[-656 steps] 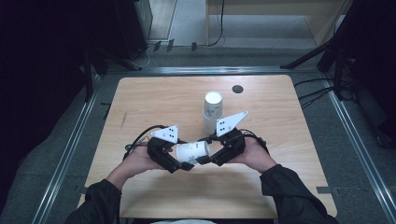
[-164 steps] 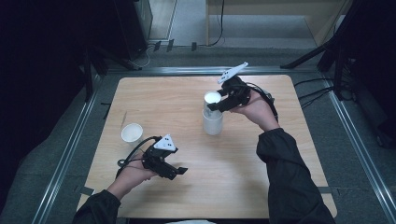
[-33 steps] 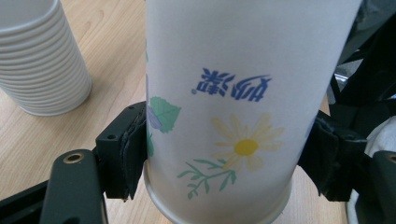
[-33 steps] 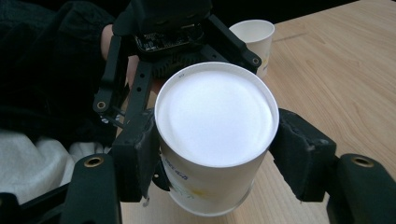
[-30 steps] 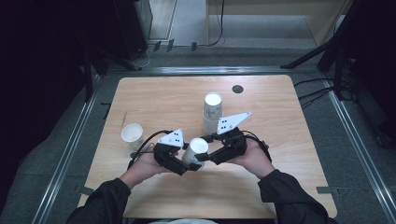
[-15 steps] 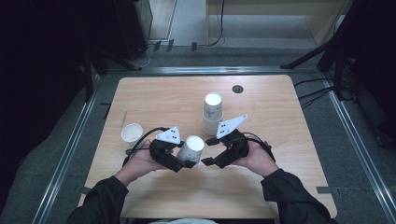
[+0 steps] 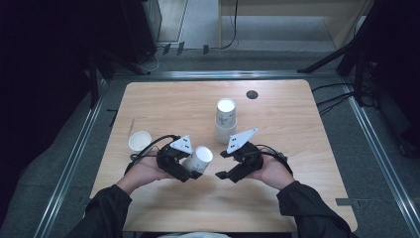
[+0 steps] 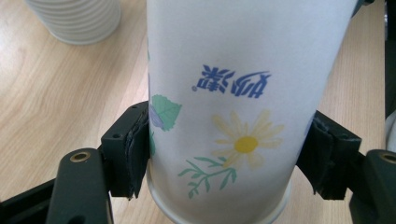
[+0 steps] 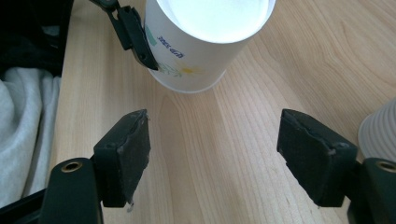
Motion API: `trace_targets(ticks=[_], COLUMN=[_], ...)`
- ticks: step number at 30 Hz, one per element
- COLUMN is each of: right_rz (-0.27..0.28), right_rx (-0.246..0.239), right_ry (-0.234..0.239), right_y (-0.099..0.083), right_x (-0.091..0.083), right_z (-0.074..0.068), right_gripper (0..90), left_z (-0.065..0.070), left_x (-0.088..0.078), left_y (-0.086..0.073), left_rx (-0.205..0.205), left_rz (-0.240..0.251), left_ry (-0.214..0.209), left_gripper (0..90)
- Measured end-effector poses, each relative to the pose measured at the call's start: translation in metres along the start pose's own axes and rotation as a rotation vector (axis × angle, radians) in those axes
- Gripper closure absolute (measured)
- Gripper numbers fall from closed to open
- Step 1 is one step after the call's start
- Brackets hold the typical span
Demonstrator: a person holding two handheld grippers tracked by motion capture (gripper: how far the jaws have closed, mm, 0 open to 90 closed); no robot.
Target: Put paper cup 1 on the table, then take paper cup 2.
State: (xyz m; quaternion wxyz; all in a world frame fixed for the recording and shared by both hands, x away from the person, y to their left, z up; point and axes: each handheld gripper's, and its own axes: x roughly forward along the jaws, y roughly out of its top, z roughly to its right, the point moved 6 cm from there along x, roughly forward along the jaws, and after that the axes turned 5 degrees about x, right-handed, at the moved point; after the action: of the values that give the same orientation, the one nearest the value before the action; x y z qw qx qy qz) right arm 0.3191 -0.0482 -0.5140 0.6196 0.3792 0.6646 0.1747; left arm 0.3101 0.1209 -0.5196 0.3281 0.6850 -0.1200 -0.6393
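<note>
Nearest the person, both hands rest low over the front half of the wooden counter (image 7: 163, 106). The left claw (image 7: 190, 168) is clamped on a paper cup (image 7: 199, 159): in the left gripper view its two black pads press the cup's (image 8: 238, 107) sides from left and right, near the rim end, with the yellow daisy print and the blue lettering facing the camera upside down. In the high view the cup lies tilted, its white bottom turned up and to the right, just above the counter.

Just beside it, the right claw (image 7: 221, 165) stands wide with nothing between its pads; its jaws have just been opening. In the right gripper view the claw (image 9: 215, 151) frames bare wood, and the cup (image 9: 205, 39) sits a little beyond, apart from the pads, held by the other claw's black pad on its left side.

Farther left on the counter, a single cup (image 7: 140, 141) stands with its mouth upward. Beyond the hands, near the middle, a stack of upturned cups (image 7: 226, 120) stands upright. Farther still, a small dark round disc (image 7: 252, 94) lies near the counter's far edge.
</note>
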Motion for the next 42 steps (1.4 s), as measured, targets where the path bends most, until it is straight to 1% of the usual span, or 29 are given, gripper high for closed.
trace_targets(ticks=[2, 4, 6, 9, 10, 11, 13, 15, 16, 19, 20, 22, 23, 24, 31, 33, 34, 36, 38, 40, 42], right_rz=[-0.001, -0.003, -0.006, -0.006, -0.008, -0.010, -0.005, -0.004, -0.005, -0.012, -0.019, -0.020, -0.025, -0.025, -0.034, -0.034, -0.036, -0.042, -0.048, -0.046, -0.048], right_rx=[-0.003, -0.001, -0.007, -0.015, -0.018, -0.017, -0.028, -0.026, -0.026, -0.035, -0.029, -0.046, -0.043, -0.052, -0.077, -0.085, -0.086, -0.089, -0.088, -0.096, -0.094], right_ry=[0.001, 0.005, 0.004, 0.004, 0.000, 0.003, 0.006, 0.009, 0.010, 0.020, 0.025, 0.030, 0.036, 0.040, 0.069, 0.075, 0.076, 0.086, 0.100, 0.097, 0.096], right_y=[0.000, 0.000, 0.001, 0.001, 0.001, 0.001, 0.002, 0.002, 0.002, 0.002, 0.002, 0.003, 0.002, 0.003, 0.004, 0.005, 0.005, 0.005, 0.006, 0.007, 0.008], right_x=[0.002, 0.003, 0.004, 0.006, 0.007, 0.007, 0.008, 0.008, 0.008, 0.011, 0.012, 0.014, 0.015, 0.016, 0.023, 0.025, 0.026, 0.028, 0.027, 0.026, 0.025], right_z=[0.000, -0.001, -0.002, -0.002, -0.003, -0.003, -0.004, -0.004, -0.005, -0.007, -0.008, -0.009, -0.011, -0.011, -0.018, -0.019, -0.020, -0.022, -0.023, -0.025, -0.025], right_gripper=[26.0, 26.0, 26.0, 26.0, 26.0, 26.0, 26.0, 26.0, 26.0, 26.0, 26.0, 26.0, 25.8, 25.8, 25.8, 25.8, 25.9, 27.8, 33.1, 33.5, 33.6], left_z=[0.001, 0.001, 0.002, 0.003, 0.004, 0.005, 0.008, 0.010, 0.012, 0.016, 0.018, 0.021, 0.022, 0.023, 0.029, 0.030, 0.031, 0.032, 0.033, 0.032, 0.032], left_x=[0.001, 0.003, 0.005, 0.007, 0.008, 0.009, 0.010, 0.012, 0.014, 0.019, 0.020, 0.023, 0.024, 0.024, 0.029, 0.032, 0.033, 0.035, 0.035, 0.034, 0.033], left_y=[0.000, -0.001, -0.002, -0.002, -0.002, -0.001, 0.000, 0.001, 0.002, 0.003, 0.004, 0.005, 0.005, 0.005, 0.006, 0.006, 0.006, 0.007, 0.008, 0.008, 0.008], left_rx=[-0.009, 0.003, 0.004, 0.012, 0.017, 0.013, 0.024, 0.035, 0.043, 0.063, 0.069, 0.086, 0.086, 0.089, 0.111, 0.122, 0.131, 0.139, 0.139, 0.138, 0.138], left_rz=[-0.014, -0.033, -0.048, -0.075, -0.080, -0.085, -0.096, -0.104, -0.116, -0.139, -0.148, -0.161, -0.167, -0.172, -0.193, -0.200, -0.209, -0.209, -0.205, -0.196, -0.187], left_ry=[-0.008, -0.002, -0.006, 0.000, -0.006, -0.011, -0.016, -0.019, -0.027, -0.033, -0.037, -0.038, -0.038, -0.038, -0.047, -0.042, -0.047, -0.053, -0.053, -0.054, -0.061], left_gripper=[27.0, 27.0, 27.0, 27.0, 27.0, 27.0, 27.0, 27.0, 27.0, 27.0, 27.0, 27.0, 27.0, 26.9, 26.9, 26.8, 26.7, 26.5, 26.5, 26.4, 26.3])
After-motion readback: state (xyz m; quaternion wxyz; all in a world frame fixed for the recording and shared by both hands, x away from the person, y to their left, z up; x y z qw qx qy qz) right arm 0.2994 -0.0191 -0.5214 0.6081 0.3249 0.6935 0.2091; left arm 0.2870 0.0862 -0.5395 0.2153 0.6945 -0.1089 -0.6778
